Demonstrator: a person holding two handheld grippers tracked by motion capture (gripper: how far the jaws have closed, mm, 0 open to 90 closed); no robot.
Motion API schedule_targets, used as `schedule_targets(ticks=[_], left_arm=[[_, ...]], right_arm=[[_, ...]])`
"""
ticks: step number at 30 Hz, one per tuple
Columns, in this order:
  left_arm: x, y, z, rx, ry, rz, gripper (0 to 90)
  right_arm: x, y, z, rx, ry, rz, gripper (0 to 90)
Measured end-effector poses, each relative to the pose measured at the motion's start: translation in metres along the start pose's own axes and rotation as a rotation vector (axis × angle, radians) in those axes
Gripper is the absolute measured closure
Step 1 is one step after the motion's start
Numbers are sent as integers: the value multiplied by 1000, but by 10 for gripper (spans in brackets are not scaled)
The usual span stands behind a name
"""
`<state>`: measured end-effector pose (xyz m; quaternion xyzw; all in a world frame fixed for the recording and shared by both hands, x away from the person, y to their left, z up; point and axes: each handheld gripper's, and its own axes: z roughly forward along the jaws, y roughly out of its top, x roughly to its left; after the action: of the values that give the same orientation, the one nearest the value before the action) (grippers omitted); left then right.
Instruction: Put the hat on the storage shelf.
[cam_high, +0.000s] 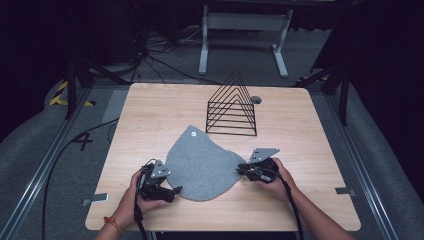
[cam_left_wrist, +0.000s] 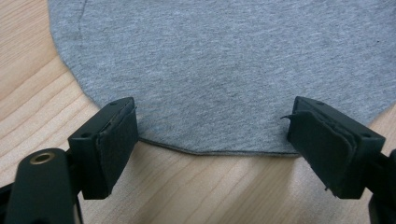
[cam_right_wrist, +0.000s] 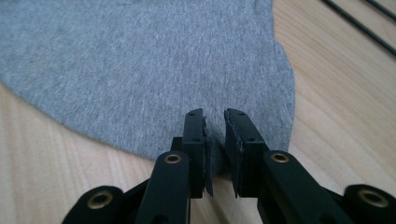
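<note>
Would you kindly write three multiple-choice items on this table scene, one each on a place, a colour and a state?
1. Where does the black wire rack stand?
A. beyond the cloth
B. on the cloth
C. on the floor

2. What colour is the rounded cloth?
A. red
B. grey
C. white

3. How is the right tool?
A. wide open, away from the cloth
B. shut on the cloth's edge
C. lying on the rack

Answers:
1 A: the black wire rack stands on the wooden table past the cloth.
2 B: the rounded grey cloth is plain grey.
3 B: the right tool pinches the cloth's edge.
</note>
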<state>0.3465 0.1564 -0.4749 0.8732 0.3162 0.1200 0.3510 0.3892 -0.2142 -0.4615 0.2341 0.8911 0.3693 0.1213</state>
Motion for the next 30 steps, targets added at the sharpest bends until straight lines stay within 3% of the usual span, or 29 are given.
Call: schedule_targets(ticks=[5,9,14,17,22,25,30], left_arm=[[1,0,0,4,-13,-4,171],[1,1,0,8,-7,0,169],[4,8,1,44,16,35,165],[4,8,1,41,17,21,165],[12,12,4,46,10,6,164],[17,17,10,44,-2,-4,162],[24,25,18,35,-9,1,160]], right_arm=[[6,-6,-9,16,33,0,786],[20,-10,-17,47,47,-8,785],[40,-18,-30,84,85,-2,774],[48,-20,-33,81,98,1,767],[72,-21,-36,98,137,-43,714],[75,-21,-36,98,139,-71,682],[71,-21,-38,82,154,-65,595]])
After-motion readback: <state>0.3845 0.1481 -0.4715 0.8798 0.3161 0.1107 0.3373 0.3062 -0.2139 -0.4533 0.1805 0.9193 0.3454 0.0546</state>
